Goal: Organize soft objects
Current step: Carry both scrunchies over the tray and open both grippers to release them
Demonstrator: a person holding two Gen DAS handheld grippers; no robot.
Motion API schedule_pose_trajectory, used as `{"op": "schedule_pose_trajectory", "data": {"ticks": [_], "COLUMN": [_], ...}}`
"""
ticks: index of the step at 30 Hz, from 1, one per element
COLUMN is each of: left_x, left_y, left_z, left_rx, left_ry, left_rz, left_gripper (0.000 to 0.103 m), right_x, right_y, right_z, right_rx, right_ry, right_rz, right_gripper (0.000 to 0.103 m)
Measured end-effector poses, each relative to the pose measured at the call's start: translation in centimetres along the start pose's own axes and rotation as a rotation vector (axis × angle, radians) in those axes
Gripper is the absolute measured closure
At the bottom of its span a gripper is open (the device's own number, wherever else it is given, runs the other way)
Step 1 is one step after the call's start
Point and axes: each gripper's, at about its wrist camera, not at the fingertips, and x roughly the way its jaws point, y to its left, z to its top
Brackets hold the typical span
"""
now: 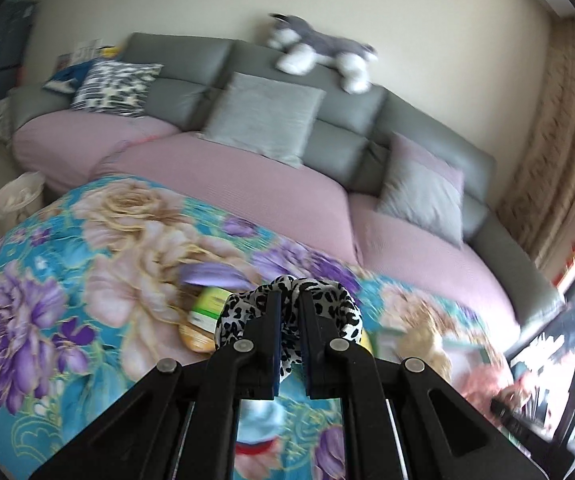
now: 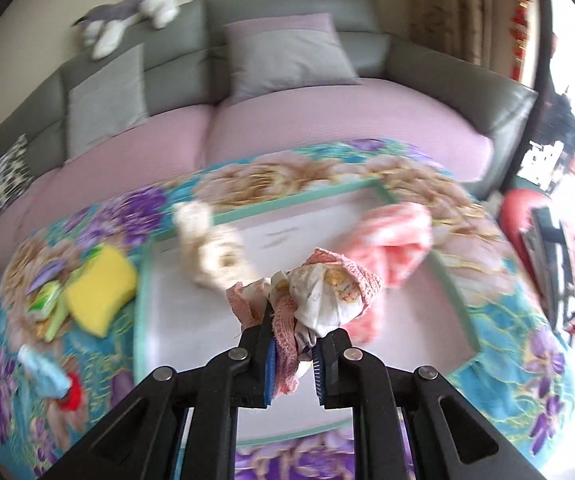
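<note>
Above flowered blanket point(image 2: 527, 320), left gripper point(image 1: 289, 300) clamps light, squashy leopard scrunchie point(image 1: 327, 300); right gripper point(image 2: 293, 328) clamps limp pink-white cloth point(image 2: 327, 300) bunched at 12 o'clock.

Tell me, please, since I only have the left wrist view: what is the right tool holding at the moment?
Observer: The right tool is shut on a bunched pink and white cloth.
Operator: Thank you. Is there a container in front of it?
Observer: Yes, a shallow tray with a mint-green rim lies on the floral blanket.
Operator: Does the tray hold anything?
Observer: A cream plush toy lies inside it; a coral-pink fluffy item sits at its right side.
Operator: Anything left of it?
Observer: A yellow sponge lies on the blanket.
</note>
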Motion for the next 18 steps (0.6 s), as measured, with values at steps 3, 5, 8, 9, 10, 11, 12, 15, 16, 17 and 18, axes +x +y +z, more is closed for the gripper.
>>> {"op": "schedule_pose_trajectory", "data": {"ticks": [3, 5, 8, 9, 10, 11, 12, 15, 16, 17, 18], "left_x": [0.6, 0.9, 1.5, 1.7, 1.8, 2.0, 2.2, 2.9, 3.2, 3.4, 3.6], "left_y": [-2.6, -4.2, -5.9, -6.4, -7.1, -7.9, -8.5, -10.7, -11.5, -12.3, -13.2], "left_z": [-0.9, -1.5, -2.1, -2.3, -2.4, -2.7, -2.8, -3.4, -3.6, -3.8, -4.0], "left_rx": [0.069, 0.108, 0.15, 0.16, 0.17, 0.185, 0.198, 0.246, 0.262, 0.279, 0.295], "left_ry": [0.037, 0.066, 0.109, 0.124, 0.139, 0.159, 0.173, 0.21, 0.22, 0.229, 0.235], "left_rz": [-0.028, -0.042, -0.056, -0.06, -0.067, -0.079, -0.086, -0.106, -0.113, -0.119, -0.124], "left_gripper": [0.095, 0.095, 0.095, 0.095, 0.095, 0.095, 0.095, 0.094, 0.094, 0.094, 0.094], "right_x": [0.0, 0.0, 0.1, 0.2, 0.3, 0.2, 0.3, 0.4, 0.5, 0.5, 0.7], "right_y": [-2.3, -3.5, -5.3, -5.8, -6.2, -6.5, -6.8, -7.9, -8.2, -8.4, -8.6], "right_z": [0.1, 0.2, 0.2, 0.3, 0.3, 0.1, 0.0, -0.2, -0.3, -0.3, -0.3], "right_rx": [0.056, 0.079, 0.114, 0.123, 0.133, 0.141, 0.15, 0.178, 0.186, 0.194, 0.198], "right_ry": [0.0, -0.003, 0.0, 0.004, 0.008, 0.013, 0.017, 0.03, 0.033, 0.035, 0.038], "right_rz": [-0.057, -0.092, -0.121, -0.129, -0.137, -0.143, -0.148, -0.15, -0.149, -0.147, -0.147], "right_gripper": [0.088, 0.088, 0.088, 0.088, 0.088, 0.088, 0.088, 0.086, 0.086, 0.085, 0.085]}}
